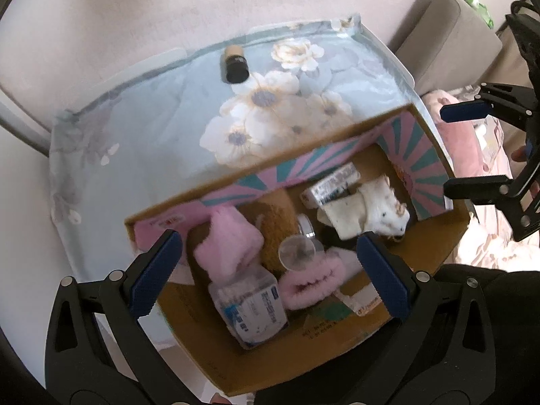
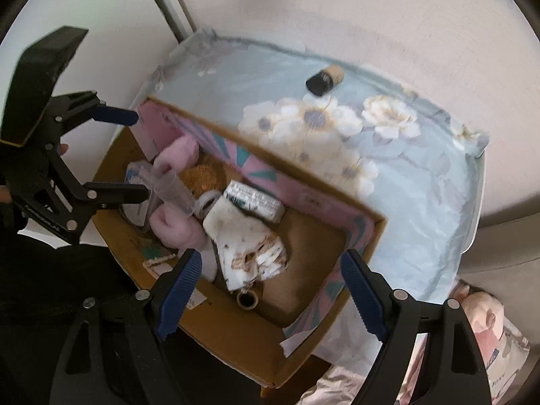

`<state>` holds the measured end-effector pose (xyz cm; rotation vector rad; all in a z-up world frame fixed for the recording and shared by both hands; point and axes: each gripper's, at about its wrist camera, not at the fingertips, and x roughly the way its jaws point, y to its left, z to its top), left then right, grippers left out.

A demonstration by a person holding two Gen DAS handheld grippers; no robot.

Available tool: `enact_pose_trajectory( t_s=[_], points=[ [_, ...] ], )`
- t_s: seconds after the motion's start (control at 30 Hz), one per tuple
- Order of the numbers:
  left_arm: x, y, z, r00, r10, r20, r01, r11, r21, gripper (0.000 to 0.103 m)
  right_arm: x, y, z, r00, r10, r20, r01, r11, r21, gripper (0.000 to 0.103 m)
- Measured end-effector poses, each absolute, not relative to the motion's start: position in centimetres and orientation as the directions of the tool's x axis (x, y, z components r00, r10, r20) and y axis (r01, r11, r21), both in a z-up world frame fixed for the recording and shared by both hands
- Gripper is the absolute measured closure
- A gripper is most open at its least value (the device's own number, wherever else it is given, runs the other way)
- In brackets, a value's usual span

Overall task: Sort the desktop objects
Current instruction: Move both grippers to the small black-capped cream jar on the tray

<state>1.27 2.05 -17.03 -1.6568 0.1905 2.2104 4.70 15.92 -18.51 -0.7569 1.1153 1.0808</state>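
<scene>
Nearly everything already lies inside the cardboard box (image 1: 435,263), over which the left gripper (image 1: 266,273) and right gripper (image 2: 270,293) both gape wide and empty, leaving one dark bottle (image 1: 234,64) on the tablecloth (image 1: 135,128) at 12 o'clock of the box.

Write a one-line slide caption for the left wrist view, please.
Open left gripper hovers above cardboard box of sorted items; small dark bottle remains on floral tablecloth.
</scene>
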Motion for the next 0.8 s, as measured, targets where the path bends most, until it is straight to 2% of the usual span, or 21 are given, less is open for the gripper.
enact_pose_trajectory(
  t_s=[0.2,0.37,0.57,0.67,0.8],
  points=[
    [-0.9,1.3,-15.5,-0.281,0.238,-0.930,-0.338,-0.931,-0.136,0.000,6.7,16.3,-16.1,0.061,0.389,-0.919,-0.948,0.311,0.069,0.021],
    [-3.9,1.7,-14.6,-0.298,0.220,-0.929,-0.346,-0.932,-0.109,0.000,9.2,17.2,-15.1,0.044,0.406,-0.913,-0.951,0.298,0.086,0.021],
    [-10.4,4.0,-14.4,-0.296,0.235,-0.926,-0.389,-0.915,-0.108,0.000,12.7,19.5,-14.1,0.052,0.414,-0.909,-0.976,0.215,0.042,0.021],
    [-14.5,5.2,-16.7,-0.269,0.233,-0.935,-0.391,-0.913,-0.115,0.000,15.7,21.5,-14.3,-0.013,0.445,-0.896,-0.973,0.202,0.115,0.021],
    [-18.7,5.7,-21.2,-0.238,0.252,-0.938,-0.355,-0.921,-0.158,0.001,21.1,24.8,-17.3,-0.150,0.518,-0.842,-0.904,0.273,0.329,0.021]
  ],
)
